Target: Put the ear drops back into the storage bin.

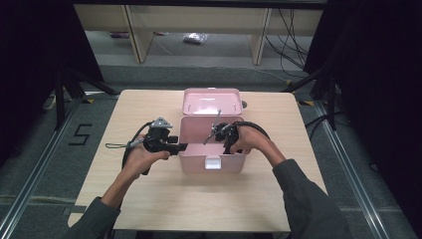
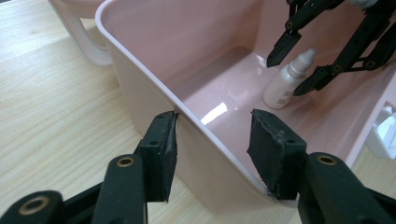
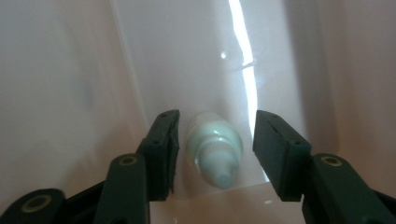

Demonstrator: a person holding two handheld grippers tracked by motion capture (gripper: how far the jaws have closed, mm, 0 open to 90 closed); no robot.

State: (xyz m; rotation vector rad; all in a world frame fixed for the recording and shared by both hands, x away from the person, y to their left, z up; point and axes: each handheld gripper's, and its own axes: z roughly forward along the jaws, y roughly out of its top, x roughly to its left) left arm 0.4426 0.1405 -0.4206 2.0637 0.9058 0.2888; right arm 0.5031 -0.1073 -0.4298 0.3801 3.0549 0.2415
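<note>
Box sits mid-bench, lid tipped open behind it. Bottle stands upright inside the box, on its floor near the right wall. Left gripper is at the box's left wall, fingers straddling the rim, one outside, one inside. Right gripper is inside the box, above the bottle, fingers either side of it, apart.

box: pink plastic, smooth and glossy, with bright glare on its inner floor
bottle: white plastic, smooth, slight sheen, paper-like label on its side
table: pale wood-grain top, matt and smooth
left gripper: black matt plastic arms, brass-coloured rivets, rough rubbery pads
right gripper: the same black matt arms and dull pads
sleeve: grey cloth, matt
</note>
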